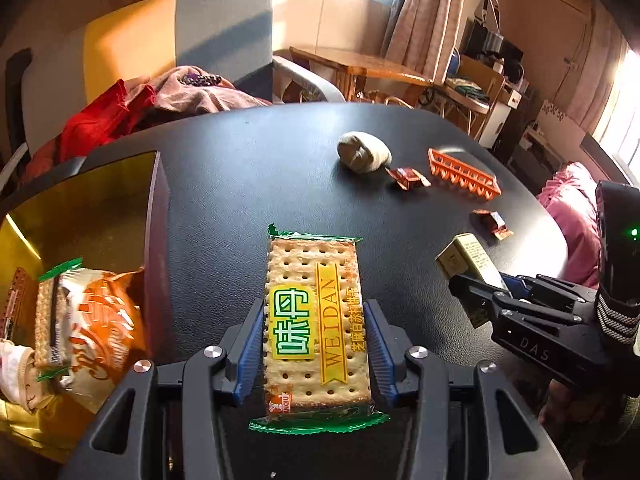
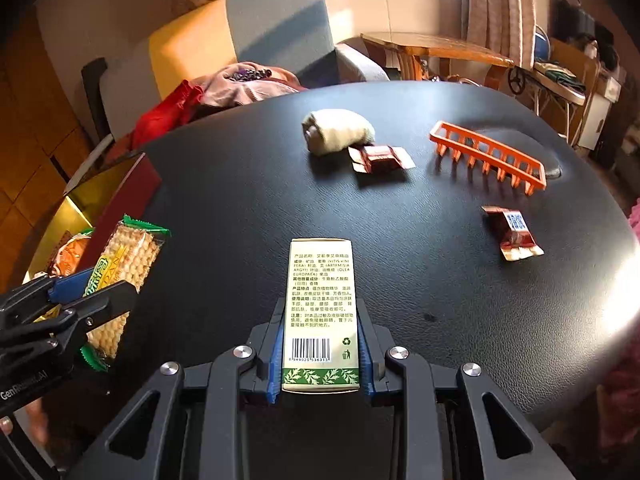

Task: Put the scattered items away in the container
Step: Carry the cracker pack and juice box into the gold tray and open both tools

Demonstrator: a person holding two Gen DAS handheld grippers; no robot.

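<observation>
My left gripper [image 1: 316, 312] is shut on a cracker packet [image 1: 314, 320] with a green wrapper, held above the black table just right of the gold-lined box [image 1: 80, 208]. The box holds a snack bag [image 1: 100, 328] and other items. My right gripper [image 2: 322, 312] is shut on a small cream carton [image 2: 322, 304] with a barcode. On the table lie a rolled sock [image 2: 338, 130], an orange plastic rack [image 2: 488, 158] and two brown candy wrappers [image 2: 380, 158] [image 2: 516, 234]. The right gripper also shows in the left wrist view [image 1: 472, 280], the left gripper in the right wrist view [image 2: 108, 284].
The round black table [image 2: 400, 280] ends near the right. Behind it stand a sofa with a heap of clothes [image 1: 160, 104], a wooden table [image 1: 360, 64] and cluttered shelves. The box [image 2: 92, 196] sits at the table's left edge.
</observation>
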